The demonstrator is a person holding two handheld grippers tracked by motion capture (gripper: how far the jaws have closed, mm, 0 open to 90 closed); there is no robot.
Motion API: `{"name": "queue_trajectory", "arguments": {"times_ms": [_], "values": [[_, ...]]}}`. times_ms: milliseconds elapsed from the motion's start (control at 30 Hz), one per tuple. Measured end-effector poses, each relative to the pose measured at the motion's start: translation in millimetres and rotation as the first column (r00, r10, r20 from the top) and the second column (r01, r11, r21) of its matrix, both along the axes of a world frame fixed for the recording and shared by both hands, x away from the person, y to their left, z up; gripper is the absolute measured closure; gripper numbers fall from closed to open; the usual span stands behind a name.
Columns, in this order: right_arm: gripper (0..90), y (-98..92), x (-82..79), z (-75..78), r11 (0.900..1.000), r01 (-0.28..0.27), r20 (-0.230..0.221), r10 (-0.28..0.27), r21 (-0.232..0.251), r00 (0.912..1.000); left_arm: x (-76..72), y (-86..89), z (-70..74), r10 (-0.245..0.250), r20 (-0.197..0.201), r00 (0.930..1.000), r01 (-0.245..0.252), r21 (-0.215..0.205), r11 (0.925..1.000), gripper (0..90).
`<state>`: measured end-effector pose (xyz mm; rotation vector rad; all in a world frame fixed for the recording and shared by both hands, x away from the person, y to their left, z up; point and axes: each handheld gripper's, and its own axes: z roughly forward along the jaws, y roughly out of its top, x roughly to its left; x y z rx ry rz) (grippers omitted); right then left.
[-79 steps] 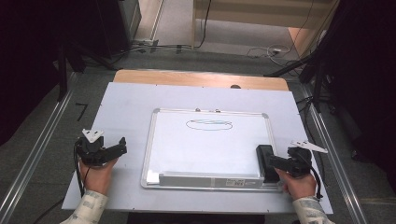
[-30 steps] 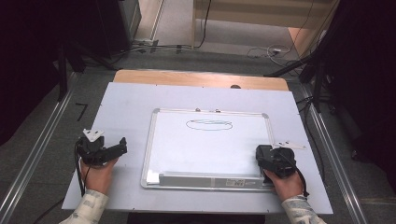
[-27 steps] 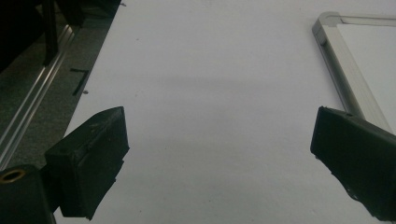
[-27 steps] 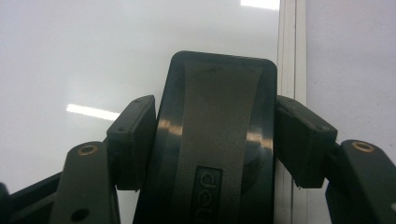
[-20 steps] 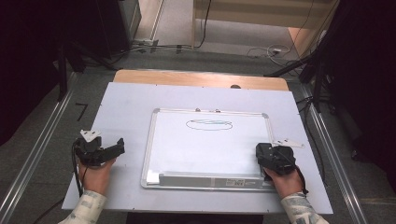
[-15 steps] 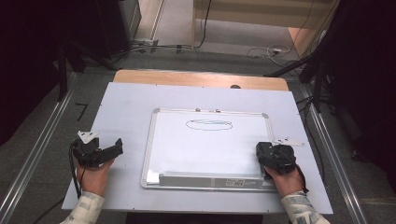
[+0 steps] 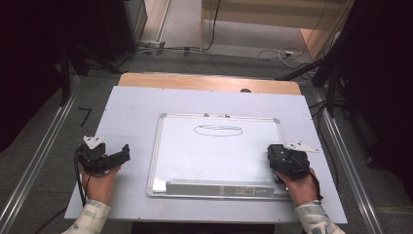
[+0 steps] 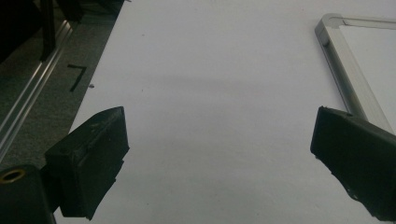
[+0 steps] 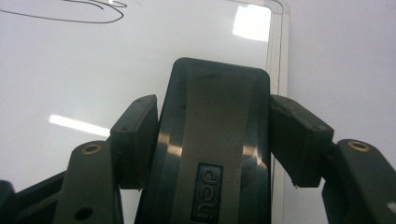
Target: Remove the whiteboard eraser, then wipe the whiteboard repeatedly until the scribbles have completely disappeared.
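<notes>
A whiteboard (image 7: 214,151) with a silver frame lies on the white mat and has an oval pen mark (image 7: 217,130) near its top. My right gripper (image 7: 278,157) sits at the board's lower right corner. In the right gripper view its jaws (image 9: 217,112) have just been closing and now press both sides of a black eraser (image 9: 215,135) that rests on the board (image 9: 70,70). My left gripper (image 7: 122,155) lies on the mat left of the board. In its own view the jaws (image 8: 219,135) stand wide open over bare mat, with the board's corner (image 8: 336,42) to the right.
The white mat (image 7: 131,107) covers a wooden table whose far edge (image 7: 204,82) shows. Metal rails (image 7: 39,161) run along both sides. Cables (image 7: 282,51) lie on the floor beyond the table. A small dark object (image 7: 246,90) sits at the mat's far edge.
My right gripper moved left from beside the eraser onto it and shut on its sides. The left gripper stayed in place.
</notes>
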<state>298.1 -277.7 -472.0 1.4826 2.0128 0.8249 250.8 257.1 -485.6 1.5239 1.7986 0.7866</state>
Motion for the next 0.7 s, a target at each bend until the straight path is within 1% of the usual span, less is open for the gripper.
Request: {"name": "queue_trajectory", "arguments": {"times_ms": [100, 133, 200, 400, 633, 700], "values": [[34.4, 0.3, 1.3, 1.4, 1.000, 0.000, 0.003, 0.000, 0.006, 1.0000, 0.9, -0.1, -0.3, 0.003, 0.000, 1.0000, -0.003, -0.003, 1.0000, 4.7], [34.4, 0.8, 3.0, 2.6, 1.000, -0.001, 0.007, 0.001, 0.016, 1.0000, 1.4, 0.0, -0.5, 0.003, 0.002, 1.0000, -0.003, -0.007, 1.0000, 4.6], [34.5, 2.1, 5.1, 4.1, 1.000, -0.002, 0.015, 0.001, 0.019, 0.9999, 1.5, 0.3, -0.5, -0.002, -0.002, 1.0000, 0.002, -0.004, 1.0000, 4.7], [34.5, 10.3, 10.0, 7.8, 1.000, -0.016, 0.030, 0.015, 0.026, 0.9994, 1.5, 0.9, -0.7, 0.003, 0.001, 1.0000, -0.003, -0.011, 0.9999, 4.7], [34.5, 16.1, 14.0, 10.2, 0.999, -0.030, 0.029, 0.029, 0.039, 0.9992, 0.2, 1.5, 0.0, -0.001, -0.001, 1.0000, 0.001, -0.012, 0.9999, 4.7], [34.5, 19.2, 16.4, 11.8, 0.998, -0.035, 0.024, 0.034, 0.049, 0.9992, 0.5, 1.4, -0.2, 0.001, -0.001, 1.0000, -0.001, -0.012, 0.9999, 4.7]]}}
